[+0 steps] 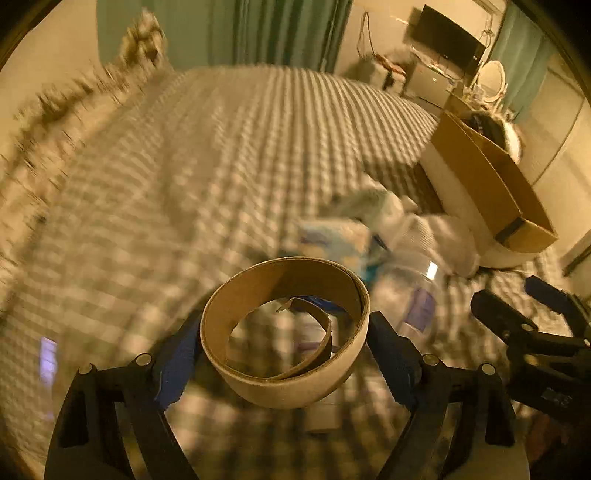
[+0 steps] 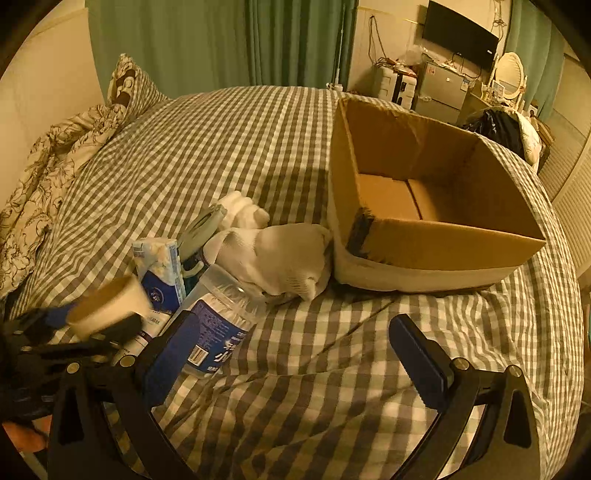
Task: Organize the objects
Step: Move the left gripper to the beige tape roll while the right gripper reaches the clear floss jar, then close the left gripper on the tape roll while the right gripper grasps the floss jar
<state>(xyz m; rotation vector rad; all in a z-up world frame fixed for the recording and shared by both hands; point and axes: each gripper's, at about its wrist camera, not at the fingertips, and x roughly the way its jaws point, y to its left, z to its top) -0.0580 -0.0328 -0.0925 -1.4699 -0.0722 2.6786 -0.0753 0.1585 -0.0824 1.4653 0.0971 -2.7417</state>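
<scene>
My left gripper point(image 1: 284, 332) is shut on a cardboard tape ring point(image 1: 284, 384) and holds it above the checked bed; the ring also shows in the right wrist view point(image 2: 110, 306). My right gripper point(image 2: 295, 339) is open and empty over the bed, seen from the left wrist view at the right edge point(image 1: 532, 314). An open cardboard box point(image 2: 443, 243) stands on the bed to the right point(image 1: 491, 184). A water bottle point(image 2: 218, 325), a tissue pack point(image 2: 159, 266), white socks point(image 2: 280, 254) and a grey-green item point(image 2: 201, 229) lie in a heap left of the box.
The checked bedspread point(image 2: 240, 147) covers the bed. A floral quilt point(image 2: 44, 177) and pillow point(image 2: 129, 85) lie at the far left. Green curtains, a wall TV point(image 2: 461, 33), a small fridge and a mirror stand beyond the bed.
</scene>
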